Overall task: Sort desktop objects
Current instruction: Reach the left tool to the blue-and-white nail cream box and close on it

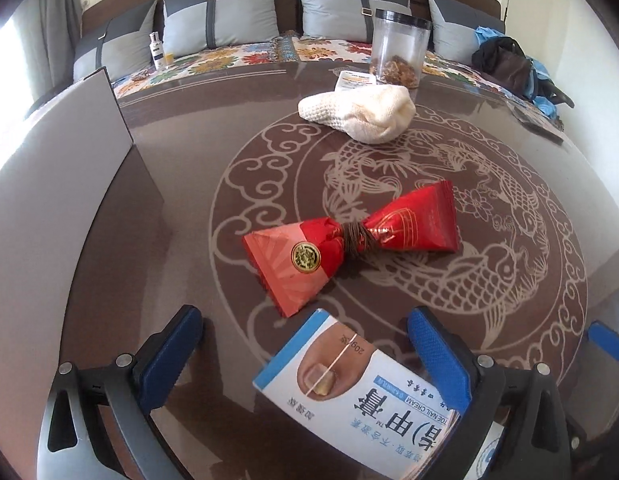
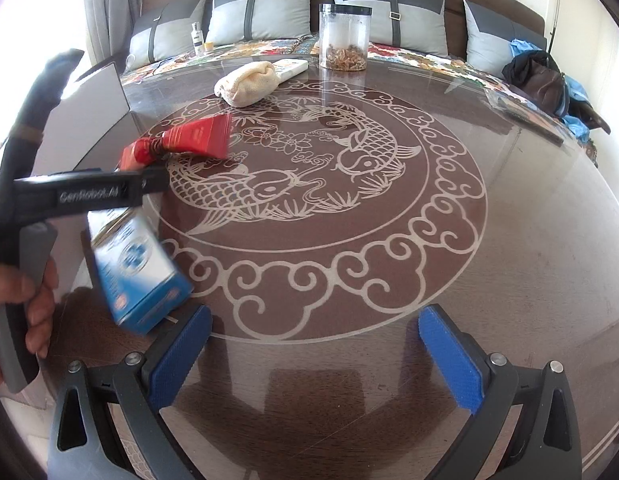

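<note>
Blue-and-white cardboard nail-cream box [image 1: 349, 392] lies between the left gripper [image 1: 301, 356] jaws, spread wide, right pad seemingly touching; long axis runs diagonally toward camera. Right gripper [image 2: 315, 356] jaws agape, empty, box off its left over the brown patterned glass-topped table [image 2: 509, 240]

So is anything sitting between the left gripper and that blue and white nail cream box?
Nothing visible. The blue and white nail cream box already lies between the open fingers of the left gripper, close to the right-hand pad. The red foil packet lies beyond it on the glass table.
</note>
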The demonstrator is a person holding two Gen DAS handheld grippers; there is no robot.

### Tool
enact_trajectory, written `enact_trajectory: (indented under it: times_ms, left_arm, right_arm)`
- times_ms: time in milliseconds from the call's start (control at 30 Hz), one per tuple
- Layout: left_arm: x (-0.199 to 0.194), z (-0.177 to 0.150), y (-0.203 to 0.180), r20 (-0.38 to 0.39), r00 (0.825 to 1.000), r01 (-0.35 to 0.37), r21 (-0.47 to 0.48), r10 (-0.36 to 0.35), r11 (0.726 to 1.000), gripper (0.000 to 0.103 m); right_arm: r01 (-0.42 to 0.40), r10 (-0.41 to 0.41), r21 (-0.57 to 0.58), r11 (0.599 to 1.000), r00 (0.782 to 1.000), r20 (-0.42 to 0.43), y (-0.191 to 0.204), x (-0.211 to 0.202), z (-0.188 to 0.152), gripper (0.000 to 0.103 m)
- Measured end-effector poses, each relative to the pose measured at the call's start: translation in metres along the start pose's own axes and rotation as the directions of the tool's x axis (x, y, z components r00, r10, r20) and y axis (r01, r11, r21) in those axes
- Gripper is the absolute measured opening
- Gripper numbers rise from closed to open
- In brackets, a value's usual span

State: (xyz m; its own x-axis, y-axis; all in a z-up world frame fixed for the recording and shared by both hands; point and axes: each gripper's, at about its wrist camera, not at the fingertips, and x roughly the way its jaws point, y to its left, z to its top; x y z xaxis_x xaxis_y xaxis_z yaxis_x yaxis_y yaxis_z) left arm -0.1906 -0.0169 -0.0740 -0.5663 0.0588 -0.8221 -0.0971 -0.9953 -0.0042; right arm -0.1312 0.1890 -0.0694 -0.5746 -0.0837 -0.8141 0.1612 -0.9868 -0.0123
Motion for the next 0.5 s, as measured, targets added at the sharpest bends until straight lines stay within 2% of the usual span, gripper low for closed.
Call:
enact_trajectory:
  times_ms: [133, 267, 400, 500]
  left_arm:
    - [-0.007, -0.01, 0.006, 0.005, 1.0, -0.002, -0.018, 0.002, 1.0, 0.103]
    - [-0.009, -0.011, 0.014, 0.017, 1.0, -0.02, -0.077, 0.021, 0.997, 0.103]
    - [-0.019, -0.018, 0.03, 0.069, 0.998, 0.015, -0.166, -0.003, 0.986, 0.103]
    - [-0.031, -0.024, 0.034, 0.12, 0.993, 0.035, -0.194, -0.012, 0.98, 0.103]
  right_arm:
    - [0.0, 0.0, 0.0, 1.0, 1.0, 0.0, 0.0, 0.0, 0.0, 0.103]
    - [0.0, 0.0, 0.0, 1.0, 1.0, 0.0, 0.001, 0.0, 0.0, 0.103]
    - [0.0, 0.0, 0.0, 1.0, 1.0, 0.0, 0.0, 0.0, 0.0, 0.103]
    - [0.0, 0.0, 0.0, 1.0, 1.0, 0.0, 0.0, 0.0, 0.0, 0.103]
